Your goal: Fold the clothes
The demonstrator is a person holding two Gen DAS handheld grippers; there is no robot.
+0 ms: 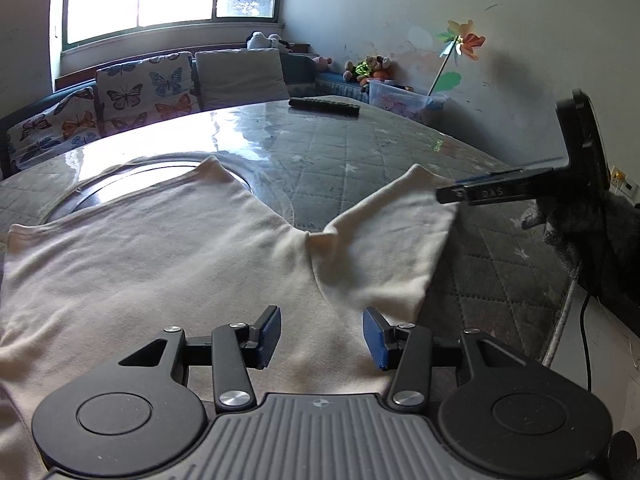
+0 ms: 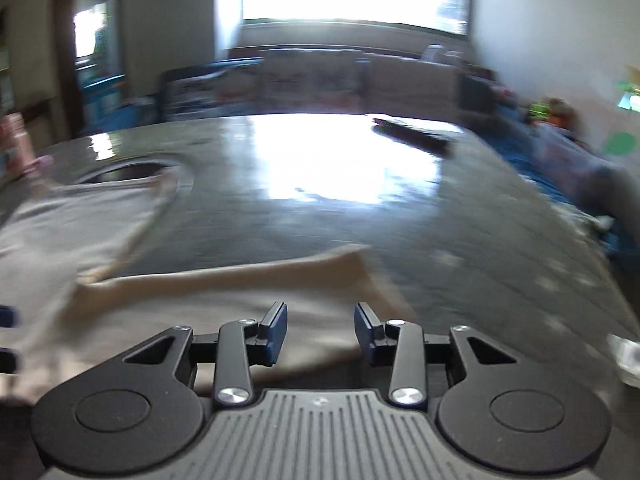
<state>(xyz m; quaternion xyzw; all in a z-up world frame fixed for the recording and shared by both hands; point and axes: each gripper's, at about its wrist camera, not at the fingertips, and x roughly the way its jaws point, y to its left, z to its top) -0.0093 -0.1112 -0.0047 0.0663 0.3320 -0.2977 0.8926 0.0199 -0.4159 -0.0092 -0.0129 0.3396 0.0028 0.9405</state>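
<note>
Left view is sharp, right view smeared by blur. The white shirt (image 1: 168, 256) lies flat on the quilted table (image 1: 360, 152), body running left to right, one sleeve (image 1: 392, 236) angling up toward the far right. Left gripper (image 1: 322, 338) hovers over the hem, jaws apart, empty. Right gripper (image 2: 321, 332) is parted too, over the sleeve, gripping nothing. A dark remote (image 1: 324, 107) sits well beyond.

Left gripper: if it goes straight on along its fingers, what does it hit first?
Most likely the white shirt. The left gripper points down at the cloth spread on the table, jaws open, nothing between them. Depth is unclear.
</note>
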